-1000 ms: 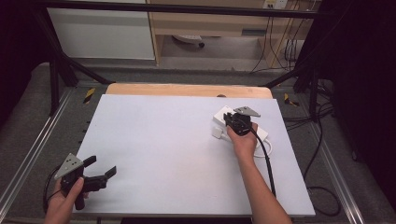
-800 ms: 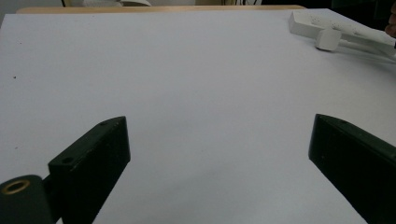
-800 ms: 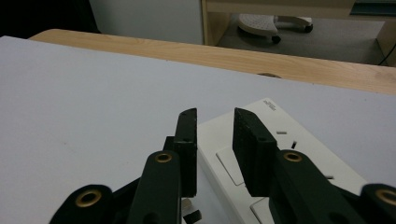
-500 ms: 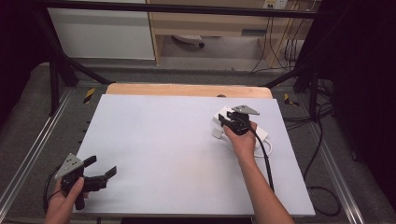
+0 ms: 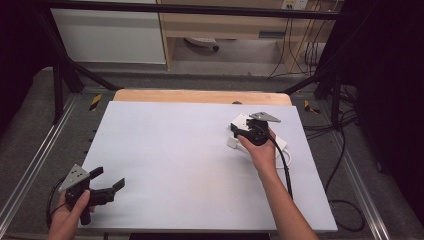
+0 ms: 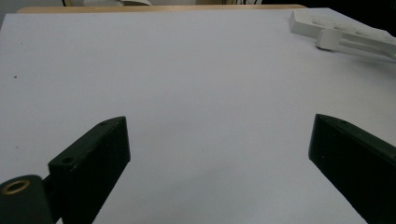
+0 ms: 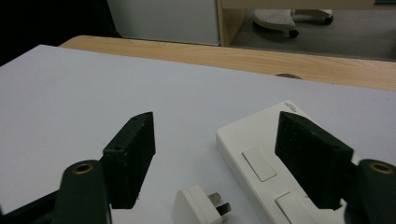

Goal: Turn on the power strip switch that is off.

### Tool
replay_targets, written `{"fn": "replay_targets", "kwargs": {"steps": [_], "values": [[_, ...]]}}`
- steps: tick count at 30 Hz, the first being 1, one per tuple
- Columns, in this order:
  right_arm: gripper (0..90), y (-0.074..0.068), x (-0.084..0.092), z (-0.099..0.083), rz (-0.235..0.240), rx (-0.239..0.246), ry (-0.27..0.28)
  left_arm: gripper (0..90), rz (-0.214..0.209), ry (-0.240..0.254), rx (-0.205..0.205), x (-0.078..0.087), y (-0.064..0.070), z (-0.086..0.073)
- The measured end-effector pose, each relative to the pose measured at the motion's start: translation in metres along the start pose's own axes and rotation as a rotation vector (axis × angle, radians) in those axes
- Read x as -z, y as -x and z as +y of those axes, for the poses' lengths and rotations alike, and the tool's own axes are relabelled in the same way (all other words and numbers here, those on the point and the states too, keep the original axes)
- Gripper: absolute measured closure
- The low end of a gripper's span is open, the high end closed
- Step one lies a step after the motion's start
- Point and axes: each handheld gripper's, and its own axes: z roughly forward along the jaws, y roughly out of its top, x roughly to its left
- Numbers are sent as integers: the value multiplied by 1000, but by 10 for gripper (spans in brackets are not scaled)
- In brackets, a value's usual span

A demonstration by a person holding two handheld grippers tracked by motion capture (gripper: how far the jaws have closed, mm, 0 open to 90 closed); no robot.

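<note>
R gripper (image 7: 212,154) jaws just been opening, now gaping, holding nothing. White plug (image 7: 200,205) lying loose on its side btwn them, pins pointing at power strip (image 7: 261,154) just beyond, under R jaw. L gripper (image 5: 107,181) idling wide open, well apart.

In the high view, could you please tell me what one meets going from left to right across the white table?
Left claw → bare white table → plug → right claw → power strip.
</note>
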Motion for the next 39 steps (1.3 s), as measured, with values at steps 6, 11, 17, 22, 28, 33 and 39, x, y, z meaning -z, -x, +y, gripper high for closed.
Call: {"fn": "replay_targets", "kwargs": {"steps": [6,11,17,22,28,33,39], "values": [[155,-1,4,1,20,9,-15,54,-1,-1,0,0,0,0],[89,-2,9,3,34,15,-12,54,2,-1,-1,0,0,0],[45,-5,16,5,52,43,-9,54,0,-2,0,0,0,0],[44,-5,22,3,59,48,-10,54,-1,-2,-1,0,0,0],[46,-4,33,2,66,56,12,54,1,-3,0,0,0,0],[46,-3,44,-1,74,55,22,54,2,-4,0,0,0,0],[74,2,55,-6,90,53,25,54,1,-6,-4,-1,1,0]]}}
